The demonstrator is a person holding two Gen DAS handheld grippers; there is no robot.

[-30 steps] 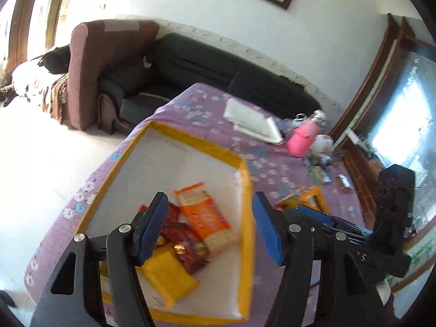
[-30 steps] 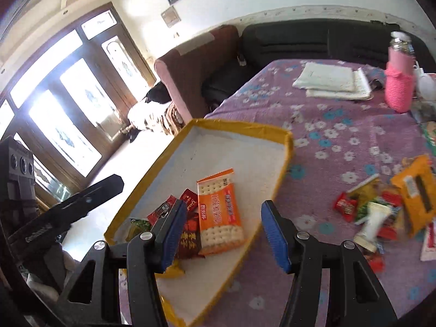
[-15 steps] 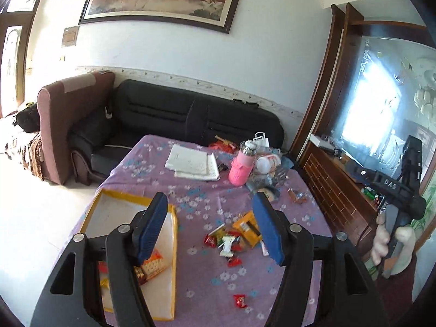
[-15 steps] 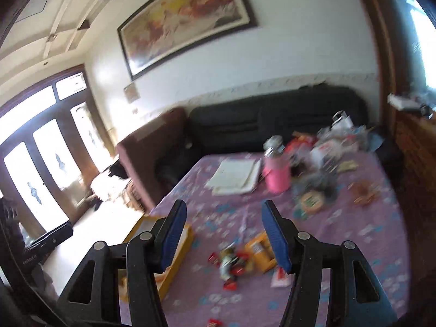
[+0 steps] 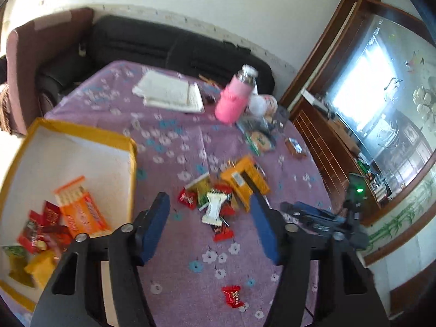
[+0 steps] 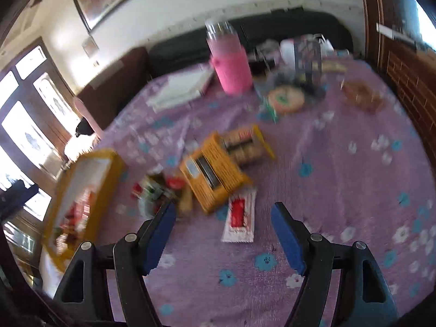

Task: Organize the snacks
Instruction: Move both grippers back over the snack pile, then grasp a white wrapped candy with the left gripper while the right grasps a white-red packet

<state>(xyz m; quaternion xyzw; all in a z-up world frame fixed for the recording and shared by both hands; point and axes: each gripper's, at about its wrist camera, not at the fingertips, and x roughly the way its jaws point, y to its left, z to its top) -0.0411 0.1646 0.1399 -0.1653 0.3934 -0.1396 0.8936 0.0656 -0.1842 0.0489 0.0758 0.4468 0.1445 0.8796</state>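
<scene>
Partly done: several snacks lie in the tray (image 5: 132, 163), a pile (image 5: 218, 199) remains on the worktop (image 5: 174, 136) right of the tray, one red candy (image 5: 232, 296) nearer. Left tool (image 5: 209, 227) empty, closing; right tool (image 6: 222, 235) empty, opening over a white-red packet (image 6: 239, 218).

Bare purple tablecloth (image 6: 340, 185) right of snack pile (image 5: 218, 199), clear approach there. Yellow-rimmed box (image 5: 133, 160) walls off left; pink bottle (image 6: 231, 65) and clutter crowd far edge.
</scene>
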